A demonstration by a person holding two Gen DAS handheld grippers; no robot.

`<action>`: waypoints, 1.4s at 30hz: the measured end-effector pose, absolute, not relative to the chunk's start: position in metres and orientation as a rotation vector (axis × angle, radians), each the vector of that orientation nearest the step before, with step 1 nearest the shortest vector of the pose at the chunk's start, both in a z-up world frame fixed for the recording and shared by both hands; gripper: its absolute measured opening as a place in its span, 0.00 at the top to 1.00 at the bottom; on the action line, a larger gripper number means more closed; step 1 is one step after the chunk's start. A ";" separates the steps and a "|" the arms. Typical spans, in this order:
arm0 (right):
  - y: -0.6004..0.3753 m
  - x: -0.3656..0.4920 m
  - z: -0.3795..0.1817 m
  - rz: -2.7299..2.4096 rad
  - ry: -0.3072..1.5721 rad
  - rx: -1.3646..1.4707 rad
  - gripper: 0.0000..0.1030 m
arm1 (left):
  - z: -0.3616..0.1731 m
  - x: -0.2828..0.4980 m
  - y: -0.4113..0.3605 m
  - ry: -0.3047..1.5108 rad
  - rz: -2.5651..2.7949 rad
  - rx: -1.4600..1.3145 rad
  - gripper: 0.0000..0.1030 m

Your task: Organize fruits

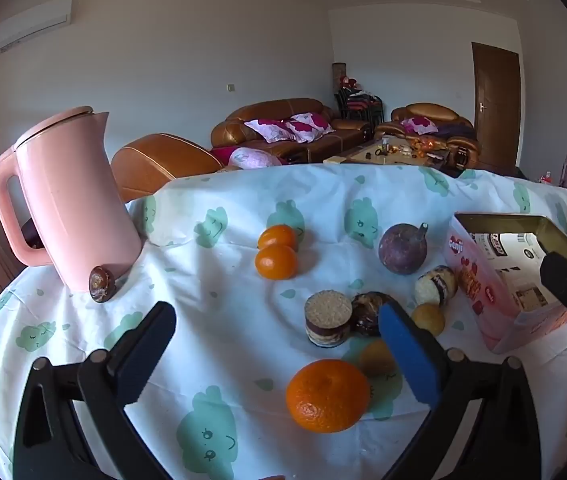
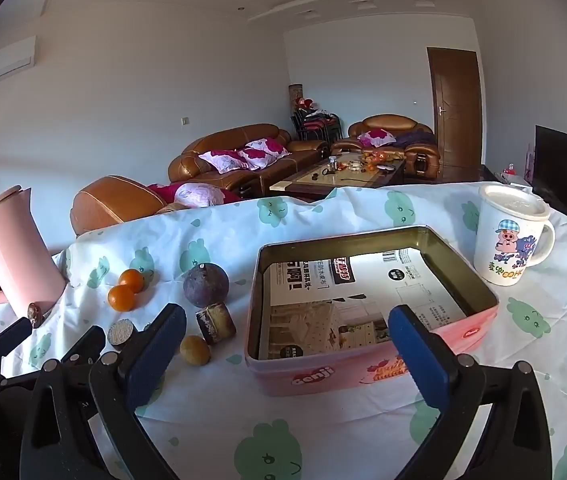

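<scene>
Hovering, left wrist view: left gripper (image 1: pixel 275 328) spread wide, nothing between the fingers, tilted down over the table's near edge.
Big orange (image 1: pixel 327 395): nearest fruit, close to the near edge, stem dimple facing up and toward the camera; round, so no real long axis.
Small oranges (image 1: pixel 276 253): paired, touching, mid-table, one behind the other.
Purple fruit (image 1: pixel 402 248): stalk pointing up and slightly right, just left of the tin.
Cut pieces (image 1: pixel 328 323): clustered between the purple fruit and the big orange, likely awaiting sorting.
Kettle (image 1: pixel 71 200): at the left edge, clear of the fruit.

Hovering, right wrist view: right gripper (image 2: pixel 287 334) equally wide, holding nothing, poised over the tin's near wall.
Tin (image 2: pixel 367 372): open, paper-lined, no fruit inside; long axis running from near edge toward far edge; probably the destination.
Mug (image 2: pixel 509 240): lidded, at the far right, behind the tin.
Yellow fruit (image 2: pixel 194 350): just left of the tin.
</scene>
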State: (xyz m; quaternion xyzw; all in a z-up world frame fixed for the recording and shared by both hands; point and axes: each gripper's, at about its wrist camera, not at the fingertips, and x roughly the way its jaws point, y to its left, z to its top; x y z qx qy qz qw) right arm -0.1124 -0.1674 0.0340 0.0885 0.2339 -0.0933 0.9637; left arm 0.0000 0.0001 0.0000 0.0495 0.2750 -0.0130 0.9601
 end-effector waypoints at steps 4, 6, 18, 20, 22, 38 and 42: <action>-0.167 -0.110 0.035 -0.200 0.485 0.166 0.01 | 0.000 0.000 -0.001 0.559 -0.021 0.107 0.00; -0.167 -0.112 0.034 -0.199 0.478 0.164 0.01 | 0.000 -0.001 -0.001 0.561 -0.020 0.106 0.00; -0.168 -0.111 0.034 -0.192 0.479 0.161 0.01 | -0.001 0.001 0.000 0.570 -0.032 0.097 0.00; -0.168 -0.111 0.034 -0.194 0.481 0.160 0.01 | -0.001 -0.001 0.000 0.568 -0.035 0.102 0.00; -0.169 -0.111 0.033 -0.197 0.482 0.159 0.01 | -0.001 -0.001 -0.001 0.567 -0.035 0.101 0.00; -0.167 -0.111 0.033 -0.211 0.477 0.135 0.01 | 0.000 -0.005 -0.005 0.560 -0.052 0.103 0.00; -0.167 -0.111 0.033 -0.211 0.478 0.137 0.01 | 0.000 -0.006 -0.005 0.560 -0.053 0.103 0.00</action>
